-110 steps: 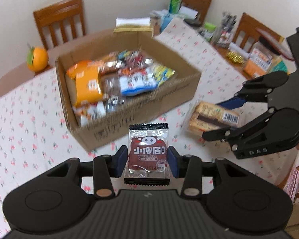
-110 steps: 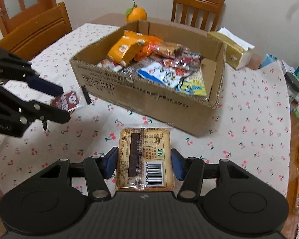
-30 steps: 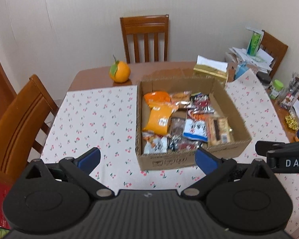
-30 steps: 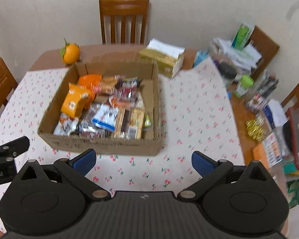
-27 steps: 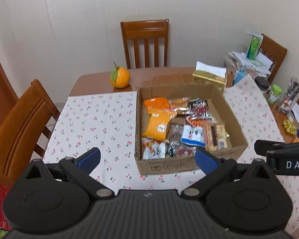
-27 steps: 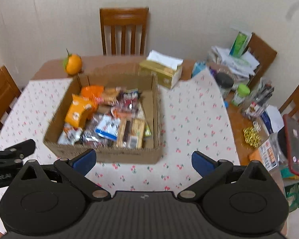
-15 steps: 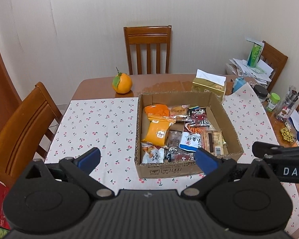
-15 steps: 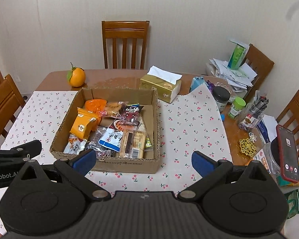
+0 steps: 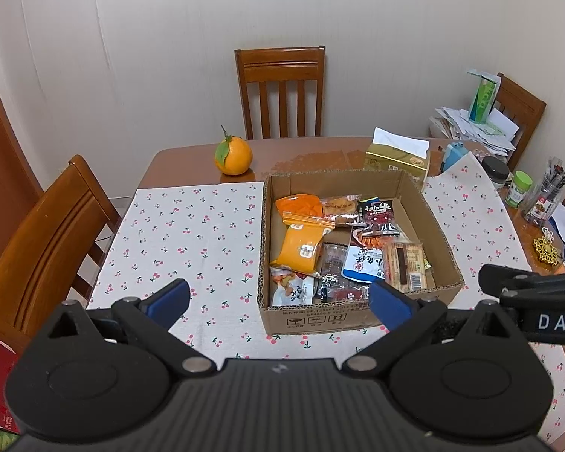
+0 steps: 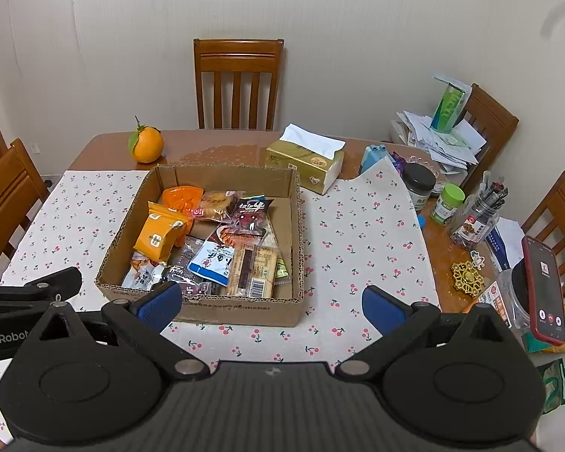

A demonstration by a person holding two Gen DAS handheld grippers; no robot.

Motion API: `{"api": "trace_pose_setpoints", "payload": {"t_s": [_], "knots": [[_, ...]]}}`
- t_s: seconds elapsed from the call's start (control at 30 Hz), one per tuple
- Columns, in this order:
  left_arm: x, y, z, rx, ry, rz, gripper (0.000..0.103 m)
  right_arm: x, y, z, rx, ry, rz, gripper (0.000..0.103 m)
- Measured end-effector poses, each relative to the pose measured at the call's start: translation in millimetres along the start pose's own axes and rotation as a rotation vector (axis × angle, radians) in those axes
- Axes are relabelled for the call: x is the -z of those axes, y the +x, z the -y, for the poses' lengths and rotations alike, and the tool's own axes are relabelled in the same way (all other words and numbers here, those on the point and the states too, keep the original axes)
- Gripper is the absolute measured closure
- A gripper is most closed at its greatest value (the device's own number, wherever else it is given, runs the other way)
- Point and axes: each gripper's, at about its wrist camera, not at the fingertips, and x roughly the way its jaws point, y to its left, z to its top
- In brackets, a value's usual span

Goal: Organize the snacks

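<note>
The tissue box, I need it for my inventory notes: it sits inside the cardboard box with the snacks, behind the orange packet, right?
Not quite. The right wrist view shows the tissue box outside the cardboard box, on the bare table beyond its far right corner. The orange packet is inside with the snacks.

Both grippers are wide open and hold nothing.

The left gripper is held up high and looks down past its two fingers. Its blue fingertips are far apart, one on each side, and the space between them is bare. The right gripper is held the same way, up high with its blue fingertips spread wide and nothing between them. The two grippers are side by side and do not touch. In the left wrist view, a black finger of the right gripper pokes in at the right edge. In the right wrist view, a black finger of the left gripper pokes in at the left edge.
</note>
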Motion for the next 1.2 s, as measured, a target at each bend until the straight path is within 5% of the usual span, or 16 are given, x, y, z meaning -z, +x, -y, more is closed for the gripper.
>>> {"api": "trace_pose_setpoints", "payload": {"t_s": [1.2], "knots": [[-2.4,3.0,2.0,-0.008,-0.002,-0.014,0.002,-7.4,4.6,0.7,0.001,0.004,0.006,0.0]]}}
